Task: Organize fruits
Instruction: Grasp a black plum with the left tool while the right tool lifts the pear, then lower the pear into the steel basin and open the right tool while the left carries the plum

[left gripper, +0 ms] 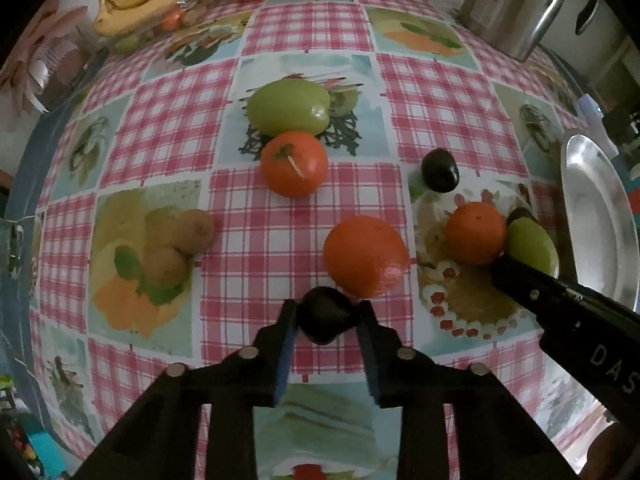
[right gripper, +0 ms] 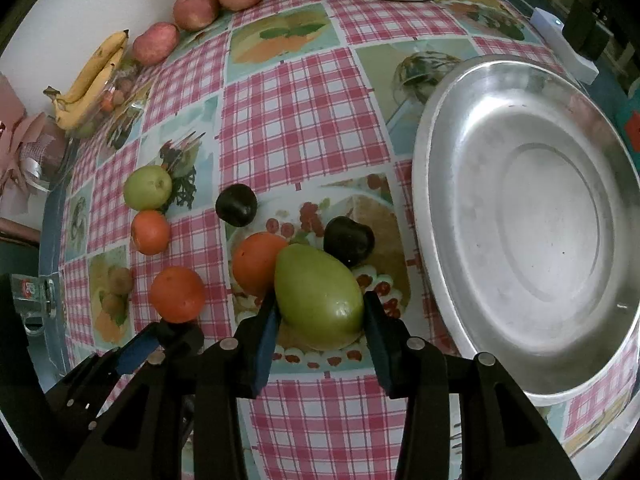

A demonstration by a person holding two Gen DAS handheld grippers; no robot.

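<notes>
Plum (left gripper: 325,314) clamped btwn my left gripper (left gripper: 326,320) fingers, dark fruit, just ahead of it an orange (left gripper: 366,256) nearly touching. Further fwd: tomato-like orange fruit (left gripper: 294,163) touching a green mango (left gripper: 289,107). My right gripper (right gripper: 320,312) closed on another green mango (right gripper: 318,294), pads on both sides. Ahead-left of it an orange (right gripper: 256,262) touching the mango, ahead a dark plum (right gripper: 349,241), another plum (right gripper: 236,205) further left. Steel plate (right gripper: 532,220) to right of gripper, on checked tablecloth (right gripper: 300,112). Bananas (right gripper: 90,80) and apples (right gripper: 196,8) far ahead-left by wall.
</notes>
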